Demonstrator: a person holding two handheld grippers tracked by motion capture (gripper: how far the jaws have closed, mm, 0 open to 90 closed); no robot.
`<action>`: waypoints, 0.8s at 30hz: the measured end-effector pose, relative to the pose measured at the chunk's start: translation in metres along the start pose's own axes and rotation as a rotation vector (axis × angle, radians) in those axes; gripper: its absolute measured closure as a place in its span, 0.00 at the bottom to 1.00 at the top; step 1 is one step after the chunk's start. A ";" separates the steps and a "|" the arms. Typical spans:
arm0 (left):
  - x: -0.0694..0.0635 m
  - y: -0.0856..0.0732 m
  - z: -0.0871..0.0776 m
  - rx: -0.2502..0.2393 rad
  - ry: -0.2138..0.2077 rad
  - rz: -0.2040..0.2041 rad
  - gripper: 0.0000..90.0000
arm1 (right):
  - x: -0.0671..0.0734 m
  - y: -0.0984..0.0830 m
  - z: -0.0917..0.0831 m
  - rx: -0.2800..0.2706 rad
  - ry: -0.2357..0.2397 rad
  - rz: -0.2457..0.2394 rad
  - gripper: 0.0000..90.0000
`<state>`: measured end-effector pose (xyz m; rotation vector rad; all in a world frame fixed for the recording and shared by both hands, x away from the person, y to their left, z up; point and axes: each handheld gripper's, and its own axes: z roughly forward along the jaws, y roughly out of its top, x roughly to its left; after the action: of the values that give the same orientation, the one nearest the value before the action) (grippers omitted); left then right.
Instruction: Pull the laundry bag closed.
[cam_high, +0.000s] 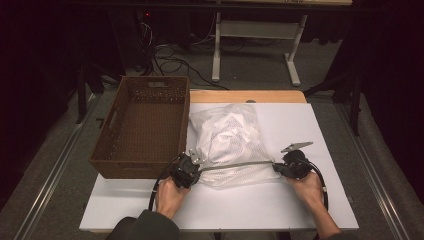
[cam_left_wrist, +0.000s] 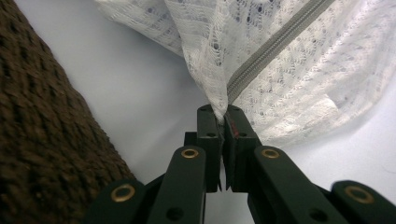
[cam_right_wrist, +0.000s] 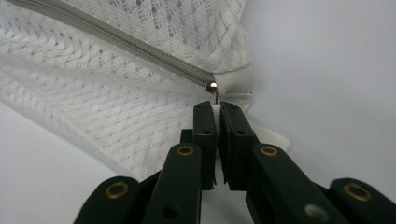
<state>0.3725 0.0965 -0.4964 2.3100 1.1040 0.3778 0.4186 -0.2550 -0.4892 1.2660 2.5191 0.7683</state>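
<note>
A white mesh laundry bag (cam_high: 227, 135) lies on the white table (cam_high: 250, 207), its grey zipper (cam_high: 235, 164) stretched along the near edge. My left gripper (cam_high: 196, 169) is shut on the bag's left corner, where the zipper (cam_left_wrist: 275, 49) ends; the mesh (cam_left_wrist: 289, 93) is pinched between the pads of the gripper (cam_left_wrist: 223, 114). My right gripper (cam_high: 276, 167) holds the other end. In the right gripper view, the gripper (cam_right_wrist: 217, 108) is shut on the small tab hanging from the metal zipper pull (cam_right_wrist: 212, 86), with the closed zipper (cam_right_wrist: 121, 37) running away up-left over the bag (cam_right_wrist: 93, 107).
A dark brown wicker basket (cam_high: 135, 167) stands at the table's left, close beside my left gripper, and its wall (cam_left_wrist: 42, 140) rises at the left of the left gripper view. A bare strip of white table runs in front of the bag. Cables and a white stand are on the floor beyond.
</note>
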 end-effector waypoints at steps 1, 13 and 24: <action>0.000 0.000 0.000 -0.002 -0.004 0.000 0.95 | 0.001 0.000 0.000 -0.004 -0.009 -0.001 0.94; -0.010 0.001 -0.017 -0.059 -0.047 -0.005 0.67 | 0.007 -0.007 -0.025 -0.115 -0.028 0.012 0.72; -0.014 -0.005 -0.042 -0.126 -0.097 -0.014 0.55 | 0.024 -0.014 -0.045 -0.200 0.013 -0.003 0.68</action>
<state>0.3415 0.1029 -0.4653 2.1856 1.0196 0.3164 0.3758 -0.2587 -0.4582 1.1935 2.3822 1.0020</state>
